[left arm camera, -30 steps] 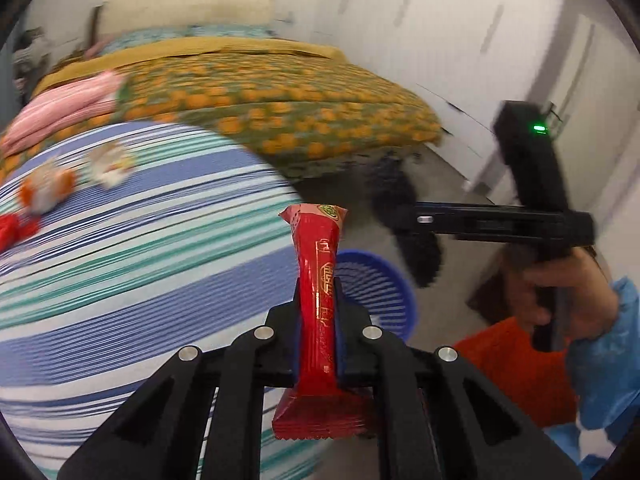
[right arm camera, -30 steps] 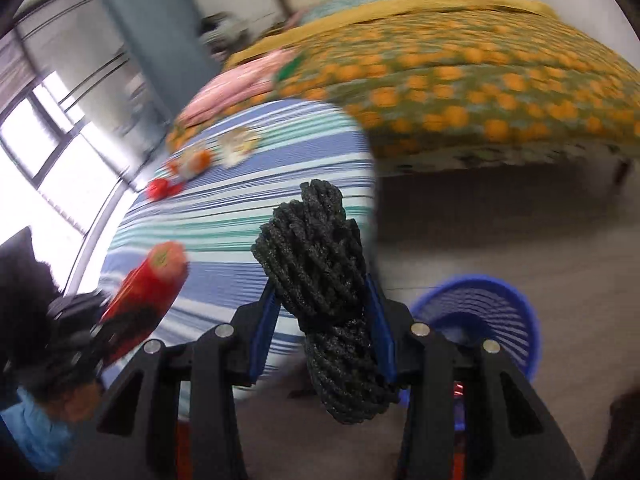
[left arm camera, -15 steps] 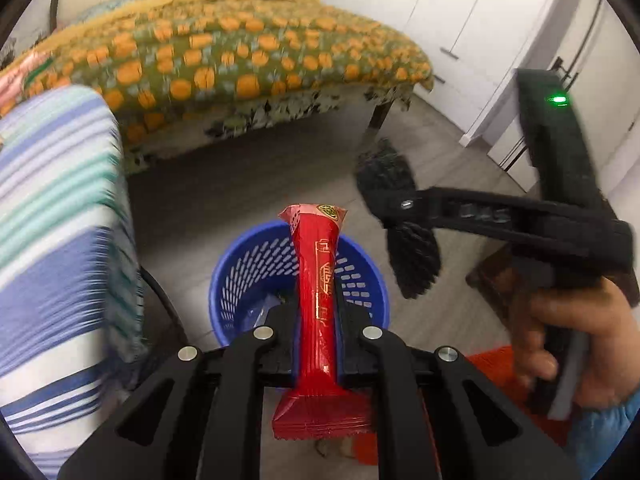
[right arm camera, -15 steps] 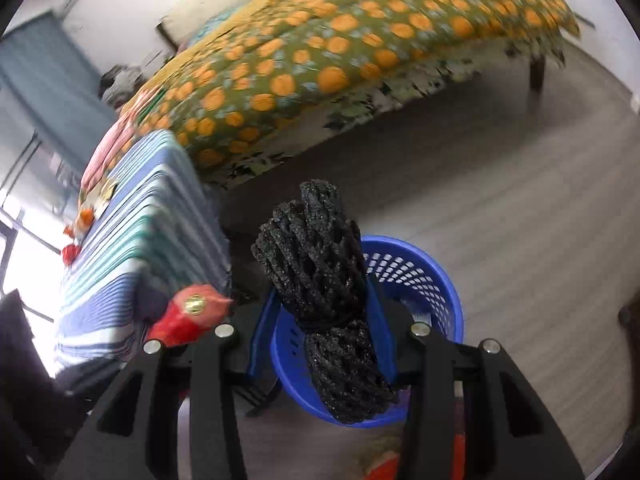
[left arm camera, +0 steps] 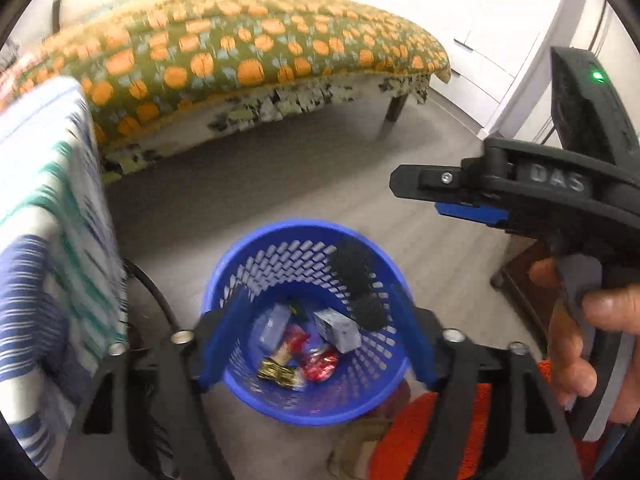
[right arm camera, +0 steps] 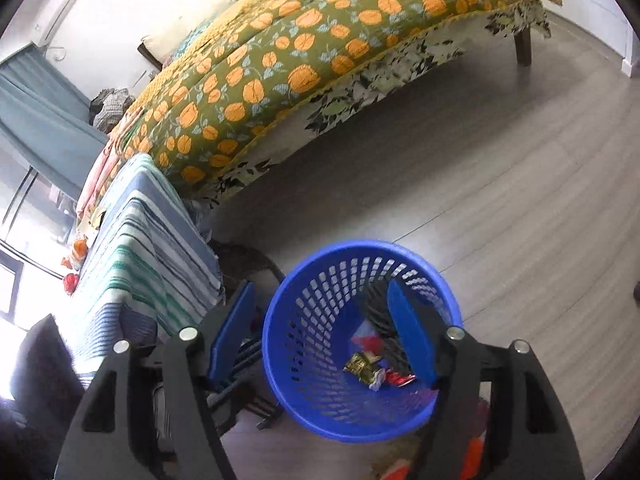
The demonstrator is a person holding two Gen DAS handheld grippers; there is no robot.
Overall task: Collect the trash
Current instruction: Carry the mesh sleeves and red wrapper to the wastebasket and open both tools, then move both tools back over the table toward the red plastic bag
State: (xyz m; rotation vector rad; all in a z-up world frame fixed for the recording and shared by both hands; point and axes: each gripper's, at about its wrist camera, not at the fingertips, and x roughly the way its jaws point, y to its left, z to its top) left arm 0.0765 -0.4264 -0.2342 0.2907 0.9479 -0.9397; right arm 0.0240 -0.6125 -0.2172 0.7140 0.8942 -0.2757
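A: Where's the basket (left arm camera: 308, 384)?
B: On the floor (right arm camera: 500, 184), just right of the striped cloth (right arm camera: 148, 264), with the bed (right arm camera: 320, 52) behind it.
A: And inside?
B: Wrappers (left arm camera: 296, 356) on the bottom; a mesh bundle (left arm camera: 356, 288) against the right wall.

A blue mesh basket (right arm camera: 320, 400) stands on the grey wood-look floor (right arm camera: 500, 200) beside the striped-cloth table (right arm camera: 152, 264).

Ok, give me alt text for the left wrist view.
The left tool, jaws opening and empty, hangs over a blue basket holding wrappers and a black mesh bundle. The right tool is alongside, a bed behind.
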